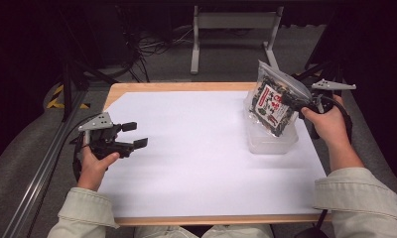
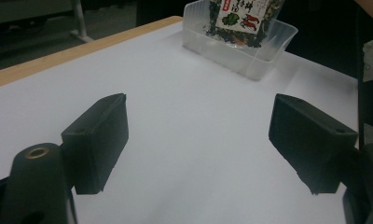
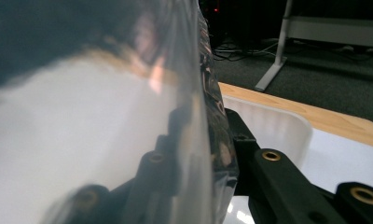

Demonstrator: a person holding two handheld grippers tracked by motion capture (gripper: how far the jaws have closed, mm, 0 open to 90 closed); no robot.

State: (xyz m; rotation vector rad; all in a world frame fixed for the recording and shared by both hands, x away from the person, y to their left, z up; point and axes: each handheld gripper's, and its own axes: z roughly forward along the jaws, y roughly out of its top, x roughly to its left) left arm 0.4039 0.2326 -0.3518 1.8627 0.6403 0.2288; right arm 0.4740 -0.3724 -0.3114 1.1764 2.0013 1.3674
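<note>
Your right gripper (image 1: 299,105) pinches the snack bag (image 1: 273,101) by its edge, so the bag hangs tilted with its lower end inside the clear tub (image 1: 271,141) just below the jaws. Your left gripper (image 1: 132,135) waits spread, well apart.

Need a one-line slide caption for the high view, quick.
Right hand-held gripper holds a snack bag over a clear tub; left hand-held gripper waits open.
</note>
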